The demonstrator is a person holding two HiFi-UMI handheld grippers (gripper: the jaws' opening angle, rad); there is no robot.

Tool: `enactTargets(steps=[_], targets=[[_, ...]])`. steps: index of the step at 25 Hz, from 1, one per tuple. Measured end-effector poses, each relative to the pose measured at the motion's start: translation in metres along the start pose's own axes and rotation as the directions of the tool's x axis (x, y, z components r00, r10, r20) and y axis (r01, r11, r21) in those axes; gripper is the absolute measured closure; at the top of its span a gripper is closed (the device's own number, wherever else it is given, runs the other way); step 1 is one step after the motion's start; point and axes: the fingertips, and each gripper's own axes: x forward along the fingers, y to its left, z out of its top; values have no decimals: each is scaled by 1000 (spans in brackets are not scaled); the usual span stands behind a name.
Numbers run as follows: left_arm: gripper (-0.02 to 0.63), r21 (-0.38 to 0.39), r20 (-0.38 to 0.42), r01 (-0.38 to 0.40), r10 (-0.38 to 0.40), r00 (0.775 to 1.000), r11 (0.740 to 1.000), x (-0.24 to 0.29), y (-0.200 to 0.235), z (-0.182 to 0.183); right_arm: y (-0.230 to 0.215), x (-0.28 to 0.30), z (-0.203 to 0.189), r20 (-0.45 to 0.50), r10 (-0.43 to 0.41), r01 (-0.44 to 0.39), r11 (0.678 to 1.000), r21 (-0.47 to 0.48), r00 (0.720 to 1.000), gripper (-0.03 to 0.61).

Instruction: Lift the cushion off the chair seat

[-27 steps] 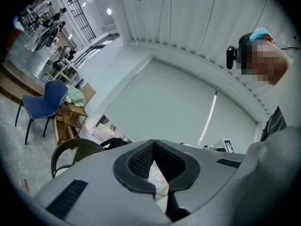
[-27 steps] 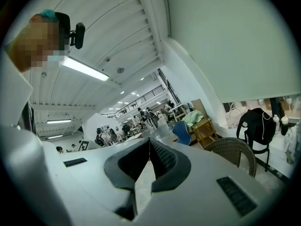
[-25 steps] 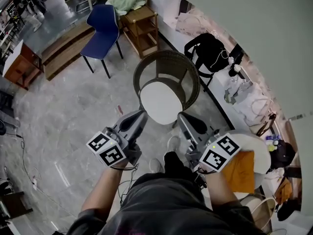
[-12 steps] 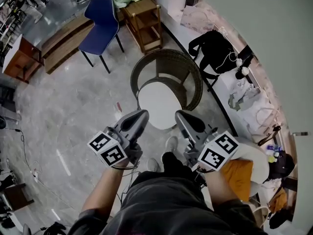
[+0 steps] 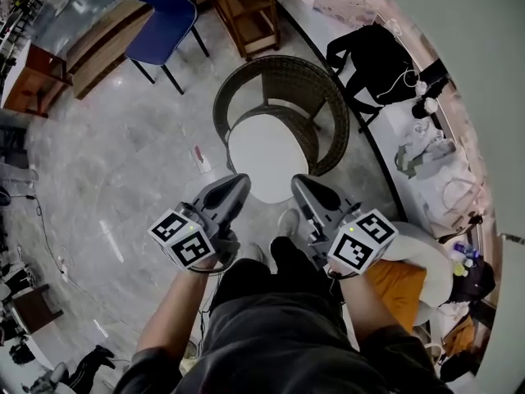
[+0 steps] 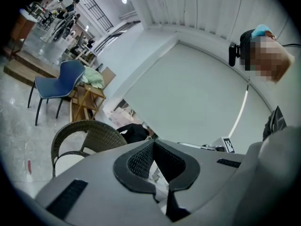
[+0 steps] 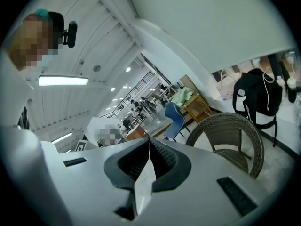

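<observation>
**Cushion.** The round, flat white cushion (image 5: 264, 156) lies on the seat of the dark brown woven-wicker armchair with a curved back (image 5: 283, 76). It covers the seat up to the front edge. The armchair stands on the grey marbled floor (image 5: 123, 179), near the floor's edge along the wall.

**Left gripper** (image 5: 239, 182). Jaws fully together, with nothing between the pads.

**Right gripper** (image 5: 296, 182). Jaws fully together, with nothing between the pads.

Both grippers are held side by side, tips directed at the front edge of the seat. In the gripper views the armchair stands ahead of the jaws, apart from them.

**Surroundings.** Beyond the armchair stand a blue plastic chair with black legs (image 5: 168, 15) and a light wooden shelf table (image 5: 246, 6). A black backpack (image 5: 373, 56) sits by the wall.
</observation>
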Motion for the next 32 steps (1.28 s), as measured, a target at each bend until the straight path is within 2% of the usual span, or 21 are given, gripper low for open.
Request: enactTargets(steps=[8, 12, 17, 19, 25, 32], targets=[[604, -47, -59, -29, 26, 998, 998, 32, 52, -52, -82, 15, -85, -90, -87, 98, 987, 128, 992, 565], [604, -92, -100, -24, 15, 995, 995, 46, 81, -90, -123, 13, -133, -140, -150, 171, 973, 155, 979, 563], [603, -99, -149, -29, 14, 989, 995, 60, 125, -143, -179, 17, -199, -188, -196, 233, 951, 202, 962, 554], [603, -102, -181, -25, 6, 983, 994, 63, 139, -168, -194, 17, -228, -206, -208, 253, 941, 225, 956, 511], [601, -109, -246, -9, -19, 969, 994, 77, 179, -233, -243, 22, -306, -242, -252, 317, 906, 281, 937, 473], [601, -101, -312, -5, -27, 950, 995, 92, 219, -291, -307, 22, -400, -280, -298, 390, 837, 383, 913, 420]])
